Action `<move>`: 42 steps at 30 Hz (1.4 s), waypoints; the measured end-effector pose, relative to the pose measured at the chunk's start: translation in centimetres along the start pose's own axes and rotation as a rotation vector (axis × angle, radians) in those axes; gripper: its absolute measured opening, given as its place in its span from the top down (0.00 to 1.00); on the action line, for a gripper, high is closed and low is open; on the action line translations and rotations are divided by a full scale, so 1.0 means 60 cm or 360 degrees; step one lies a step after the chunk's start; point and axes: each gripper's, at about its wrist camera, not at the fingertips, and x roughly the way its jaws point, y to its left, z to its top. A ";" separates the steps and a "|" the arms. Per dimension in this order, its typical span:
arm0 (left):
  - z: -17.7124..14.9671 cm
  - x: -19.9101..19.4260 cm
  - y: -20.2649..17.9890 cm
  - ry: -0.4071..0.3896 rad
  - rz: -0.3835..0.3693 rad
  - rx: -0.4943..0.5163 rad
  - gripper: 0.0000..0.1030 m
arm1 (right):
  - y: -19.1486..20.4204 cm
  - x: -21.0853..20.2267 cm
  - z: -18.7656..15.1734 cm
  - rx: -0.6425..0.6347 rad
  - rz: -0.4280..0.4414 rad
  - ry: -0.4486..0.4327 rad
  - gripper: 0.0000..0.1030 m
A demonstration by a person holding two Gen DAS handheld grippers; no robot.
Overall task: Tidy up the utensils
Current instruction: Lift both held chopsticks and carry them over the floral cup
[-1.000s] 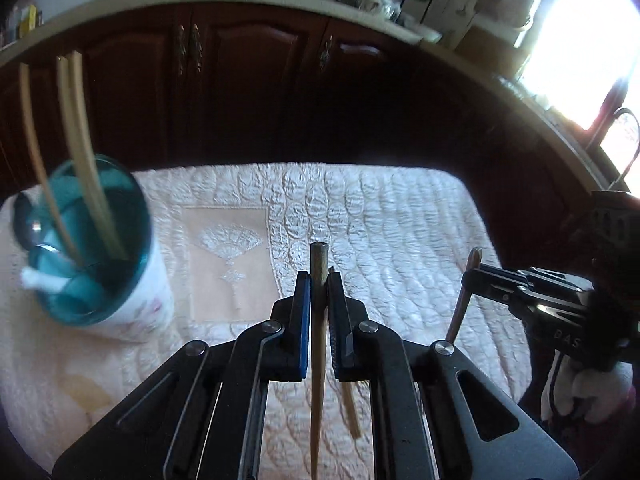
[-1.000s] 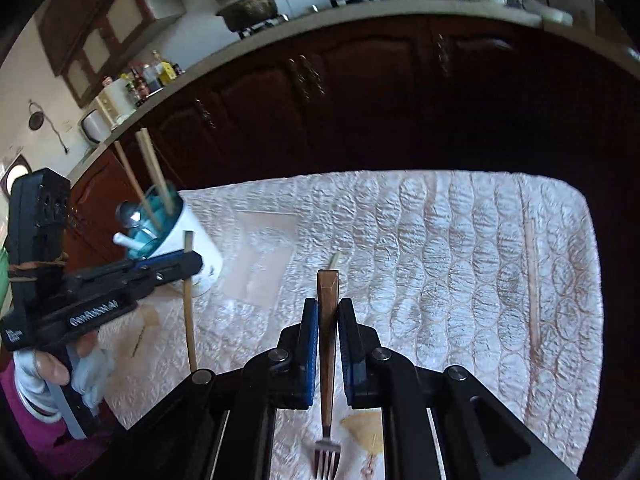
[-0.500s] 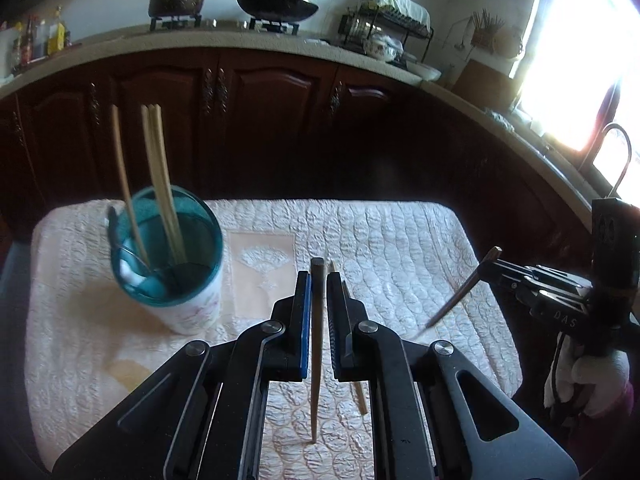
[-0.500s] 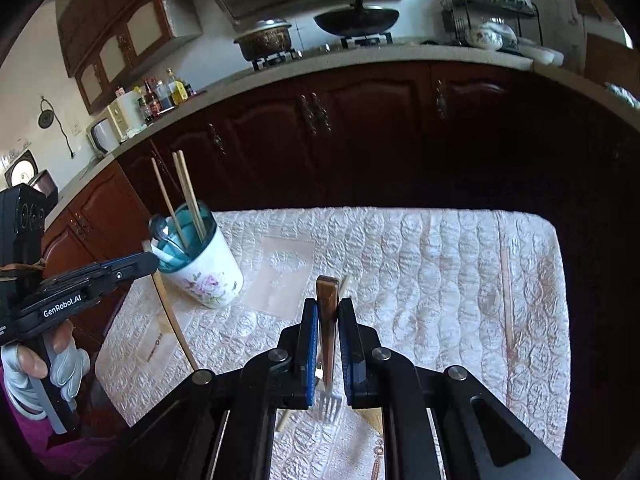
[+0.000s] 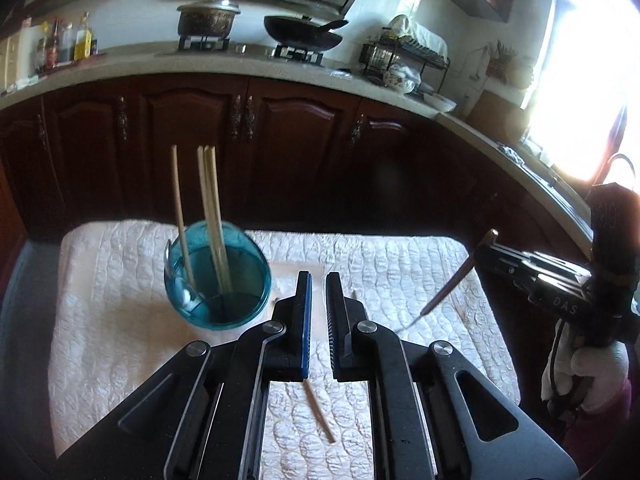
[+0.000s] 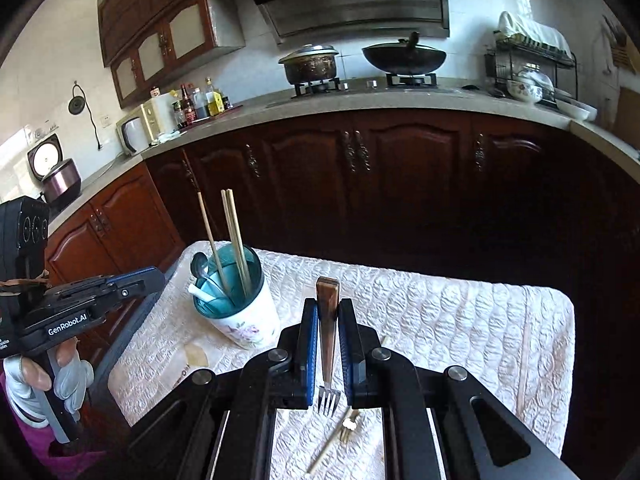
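The fork (image 6: 327, 332) was clamped in the right hand-held gripper (image 6: 328, 307), its long axis running along the fingers: brown handle end poking out past the tips, away from the camera, tines drawn back toward it and hanging above the desk (image 6: 460, 320). From the left wrist view the same fork (image 5: 452, 280) slanted from handle at upper right to tines at lower left, over the desk's right-hand side. The left hand-held gripper (image 5: 316, 280) stood all but closed, with nothing to be seen in the narrow slit between its jaws. Ahead and to its left stood the cup (image 5: 218, 280), teal inside and flowered white outside, with three chopsticks (image 6: 236, 240) upright in it. One loose chopstick (image 5: 320, 416) lay on the quilted white cover beneath the left jaws. A gloved hand (image 6: 40, 384) gripped the left tool's handle.

A second earlier the fork hung lower, its tines near the bottom of the right wrist view; both cameras now took in the stove and pans. The chopstick then pinched in the left jaws no longer showed there.
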 end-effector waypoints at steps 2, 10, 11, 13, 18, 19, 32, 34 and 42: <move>-0.011 0.013 0.006 0.0045 -0.0009 -0.0021 0.95 | 0.005 0.007 0.002 0.0000 0.0004 0.0005 0.91; -0.082 0.143 -0.015 0.0315 0.0073 -0.0037 0.69 | 0.001 0.024 -0.009 0.0005 0.0018 0.0049 0.91; -0.090 0.164 -0.018 0.0342 0.0095 -0.0032 0.68 | -0.003 0.024 -0.011 0.0011 0.0017 0.0050 0.91; -0.107 0.207 -0.024 0.0384 0.0173 -0.0024 0.67 | -0.014 0.021 -0.014 0.0027 0.0016 0.0048 0.91; -0.142 0.310 -0.028 0.0518 0.0333 -0.0035 0.67 | -0.043 0.014 -0.021 0.0081 0.0016 0.0041 0.91; -0.146 0.326 -0.028 0.0526 0.0380 -0.0026 0.67 | -0.050 0.012 -0.025 0.0092 0.0017 0.0041 0.91; -0.138 0.420 -0.027 0.0594 0.0477 -0.0029 0.82 | -0.095 0.006 -0.035 0.0182 0.0042 0.0028 0.91; -0.134 0.416 -0.019 0.0618 0.0389 -0.0044 0.95 | -0.094 0.005 -0.034 0.0186 0.0042 0.0022 0.91; -0.099 0.259 -0.019 0.0455 0.0046 -0.0105 0.95 | -0.076 -0.006 -0.028 0.0162 0.0043 0.0000 0.91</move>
